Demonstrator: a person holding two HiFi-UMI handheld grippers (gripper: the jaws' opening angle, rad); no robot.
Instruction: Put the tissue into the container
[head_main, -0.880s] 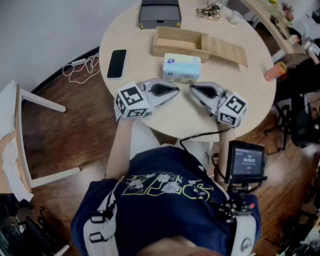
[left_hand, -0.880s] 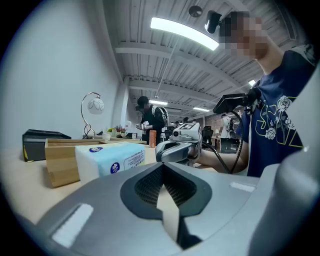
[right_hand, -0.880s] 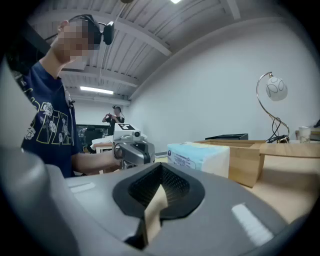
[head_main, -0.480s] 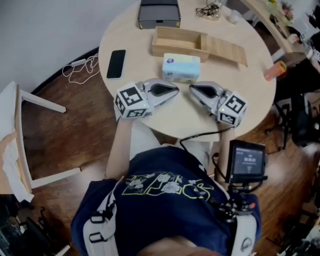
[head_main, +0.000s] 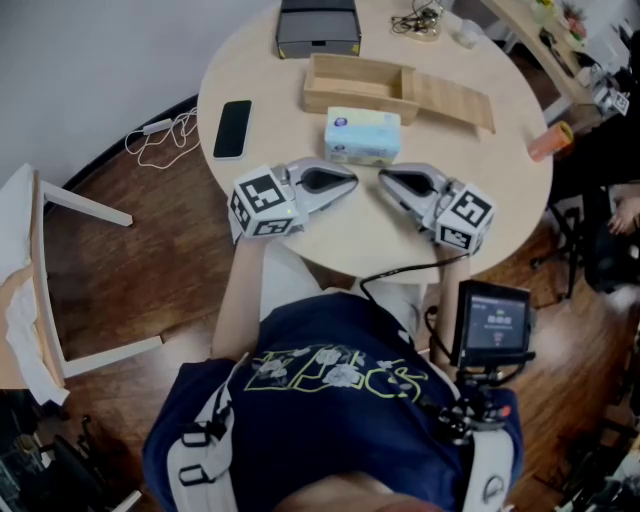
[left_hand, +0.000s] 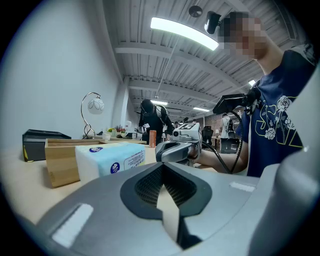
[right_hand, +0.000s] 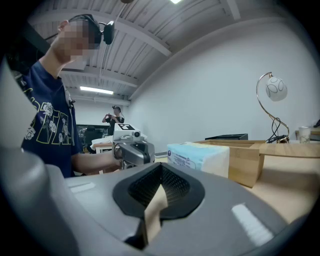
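A pale blue and white tissue pack (head_main: 362, 136) lies on the round table (head_main: 500, 170), just in front of an open wooden box (head_main: 358, 84) whose lid (head_main: 452, 100) lies to its right. My left gripper (head_main: 354, 181) and right gripper (head_main: 382, 178) rest near the table's front, tips facing each other, below the pack. Both are shut with nothing between their jaws. The left gripper view shows the pack (left_hand: 112, 160), the box (left_hand: 61, 156) and the right gripper (left_hand: 177, 147) ahead. In the right gripper view the pack (right_hand: 199, 156) lies before the box (right_hand: 250, 161), with the left gripper (right_hand: 132, 150) opposite.
A black phone (head_main: 234, 127) lies at the table's left, a black case (head_main: 320, 30) at the back, cables (head_main: 420, 22) beside it. An orange cylinder (head_main: 550, 142) sits at the right edge. A white chair (head_main: 40, 270) stands left; a screen (head_main: 492, 322) hangs at the person's waist.
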